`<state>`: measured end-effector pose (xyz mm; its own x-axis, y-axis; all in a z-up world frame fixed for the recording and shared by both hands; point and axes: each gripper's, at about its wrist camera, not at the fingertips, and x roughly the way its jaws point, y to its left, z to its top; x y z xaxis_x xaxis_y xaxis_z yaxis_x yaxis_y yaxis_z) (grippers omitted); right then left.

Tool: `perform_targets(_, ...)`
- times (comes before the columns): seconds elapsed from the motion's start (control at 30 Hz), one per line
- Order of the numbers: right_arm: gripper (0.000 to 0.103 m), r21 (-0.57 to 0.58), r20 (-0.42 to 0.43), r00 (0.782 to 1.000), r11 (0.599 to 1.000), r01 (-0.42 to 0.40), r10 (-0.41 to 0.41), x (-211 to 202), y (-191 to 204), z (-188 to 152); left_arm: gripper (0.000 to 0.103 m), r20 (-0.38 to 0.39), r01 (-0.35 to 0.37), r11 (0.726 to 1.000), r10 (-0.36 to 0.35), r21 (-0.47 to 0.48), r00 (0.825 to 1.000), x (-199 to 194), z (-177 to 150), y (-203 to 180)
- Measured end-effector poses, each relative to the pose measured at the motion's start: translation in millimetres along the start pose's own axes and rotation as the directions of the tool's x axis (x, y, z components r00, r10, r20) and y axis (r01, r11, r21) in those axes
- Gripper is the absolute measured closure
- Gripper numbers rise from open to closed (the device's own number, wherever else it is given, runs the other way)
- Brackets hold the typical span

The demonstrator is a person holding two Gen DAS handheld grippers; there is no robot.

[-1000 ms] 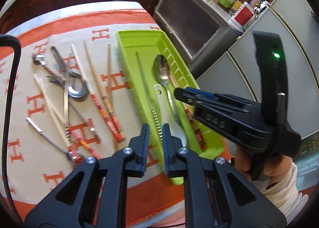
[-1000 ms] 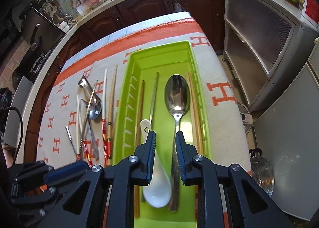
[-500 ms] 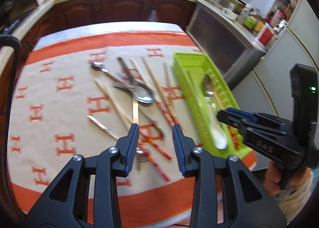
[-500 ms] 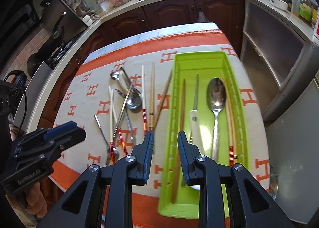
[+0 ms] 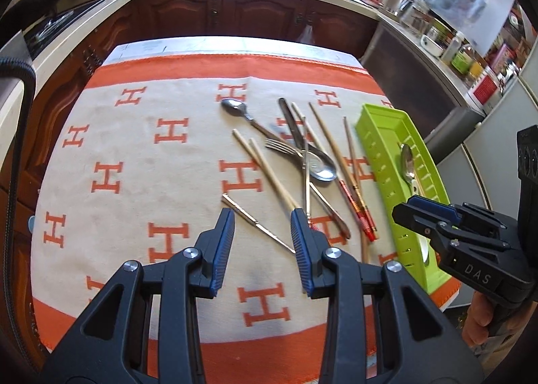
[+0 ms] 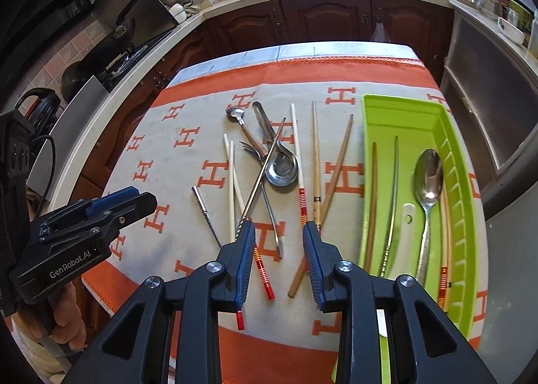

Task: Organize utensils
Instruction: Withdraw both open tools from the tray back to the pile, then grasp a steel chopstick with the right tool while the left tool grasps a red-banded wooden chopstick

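A green utensil tray (image 6: 460,216) lies on the right of the cloth and holds a metal spoon (image 6: 427,179), a white spoon (image 6: 401,239) and several chopsticks. It also shows in the left wrist view (image 5: 380,145). Loose utensils lie left of it: a ladle-like spoon (image 6: 281,167), a fork (image 6: 247,147), a small spoon (image 6: 235,114) and several chopsticks (image 6: 315,162). My left gripper (image 5: 262,246) is open and empty above a thin metal chopstick (image 5: 259,226). My right gripper (image 6: 278,263) is open and empty above the loose chopsticks' near ends.
The table wears a beige and orange cloth (image 5: 134,155) with H marks. Dark wooden cabinets (image 5: 235,14) and a counter run behind it. A grey cabinet (image 6: 497,108) stands right of the table. The cloth's left half (image 6: 175,155) holds no utensils.
Both grippers have opened wider and swung left, away from the tray and towards the loose utensils. Nothing was picked up.
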<state>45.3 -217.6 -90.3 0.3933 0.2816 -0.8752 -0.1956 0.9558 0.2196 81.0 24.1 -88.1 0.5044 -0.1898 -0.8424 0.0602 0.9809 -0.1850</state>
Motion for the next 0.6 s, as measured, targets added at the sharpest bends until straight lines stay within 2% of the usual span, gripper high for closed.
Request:
perform_targets(0.3, 0.073, 0.022, -0.032, 0.999, 0.999, -0.037, 0.038, 31.8, 4.8, 13.5, 0.072, -0.048, 0.017, 0.997, -0.021, -0.079, 0.999, 24.6, -1.9, 35.0)
perform_targets(0.6, 0.075, 0.052, -0.098, 0.989, 0.993, -0.108, 0.113, 84.3, 11.2, 22.6, 0.072, -0.083, 0.062, 0.991, -0.072, -0.116, 0.994, 46.5, -5.3, 42.1)
